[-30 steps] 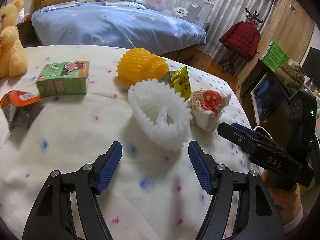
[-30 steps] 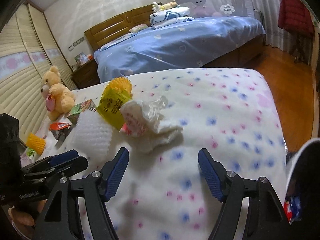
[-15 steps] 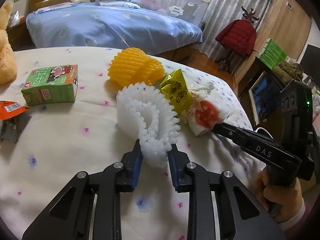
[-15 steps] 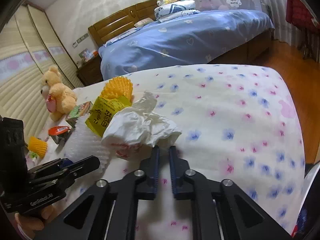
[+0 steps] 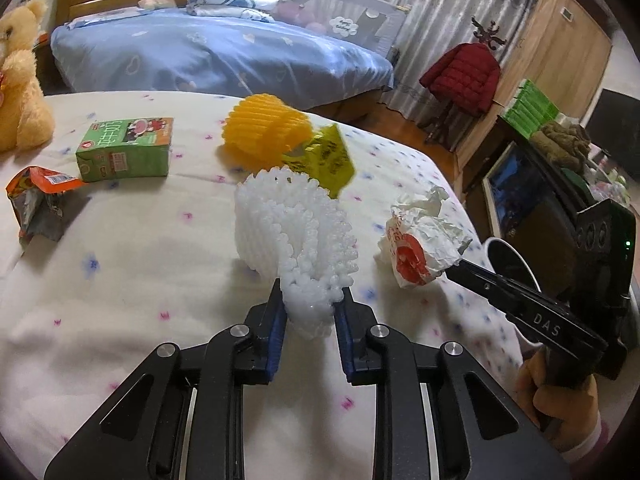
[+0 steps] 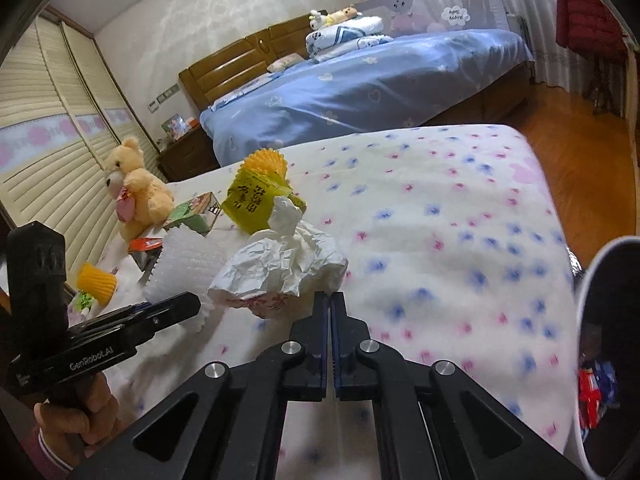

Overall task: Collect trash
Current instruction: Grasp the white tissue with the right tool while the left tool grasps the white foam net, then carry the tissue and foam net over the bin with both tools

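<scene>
The right claw (image 6: pixel 330 300) is seen pinched shut on the edge of a crumpled white paper wrapper (image 6: pixel 280 268), having just been closing. The left claw (image 6: pixel 188 304) is held at lower left, clamped on a white foam fruit net (image 6: pixel 188 256). Behind them, on the flower-print bed cover (image 6: pixel 460 220), a yellow snack packet (image 6: pixel 252 200), an orange foam net (image 6: pixel 266 159), a green carton (image 6: pixel 192 212) and a teddy bear (image 6: pixel 136 188) can be made out.

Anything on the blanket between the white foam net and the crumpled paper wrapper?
Nothing: bare flowered blanket separates the foam net from the paper wrapper, seen in the left wrist view.
</scene>
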Available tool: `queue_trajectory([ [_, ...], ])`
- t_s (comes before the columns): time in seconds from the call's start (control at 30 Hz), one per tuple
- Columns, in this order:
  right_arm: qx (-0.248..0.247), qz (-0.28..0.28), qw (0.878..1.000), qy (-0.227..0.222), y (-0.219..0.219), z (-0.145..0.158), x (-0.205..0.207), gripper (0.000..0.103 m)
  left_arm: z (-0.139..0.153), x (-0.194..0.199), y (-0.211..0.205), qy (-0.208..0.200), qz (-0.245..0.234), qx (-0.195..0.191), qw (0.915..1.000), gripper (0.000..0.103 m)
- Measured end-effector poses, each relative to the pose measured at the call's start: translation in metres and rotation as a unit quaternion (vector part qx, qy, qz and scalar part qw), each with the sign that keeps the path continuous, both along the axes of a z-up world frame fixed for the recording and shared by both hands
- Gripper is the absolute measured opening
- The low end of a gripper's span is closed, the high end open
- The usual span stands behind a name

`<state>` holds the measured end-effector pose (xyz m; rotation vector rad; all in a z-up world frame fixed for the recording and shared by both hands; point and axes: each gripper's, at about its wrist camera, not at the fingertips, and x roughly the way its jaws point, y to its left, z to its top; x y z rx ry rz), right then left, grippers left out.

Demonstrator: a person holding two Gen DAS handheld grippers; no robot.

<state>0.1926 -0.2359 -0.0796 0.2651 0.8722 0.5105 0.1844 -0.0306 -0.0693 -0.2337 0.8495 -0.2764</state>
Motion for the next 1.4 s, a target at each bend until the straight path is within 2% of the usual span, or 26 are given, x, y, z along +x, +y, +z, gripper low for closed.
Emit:
queue_trajectory([
  [0.57,0.019,-0.058,0.998,-0.007,-0.048,0.012,-0.047,0.001,0.009,-0.025,-0.047,-0.009,-0.064,0.005,0.9979,0.021],
  [1.4,0.013,-0.114,0.993,-0.017,-0.108,0.018,-0.078,0.001,0.017,-0.038,-0.121,-0.014,-0.142,0.014,0.9897,0.021],
])
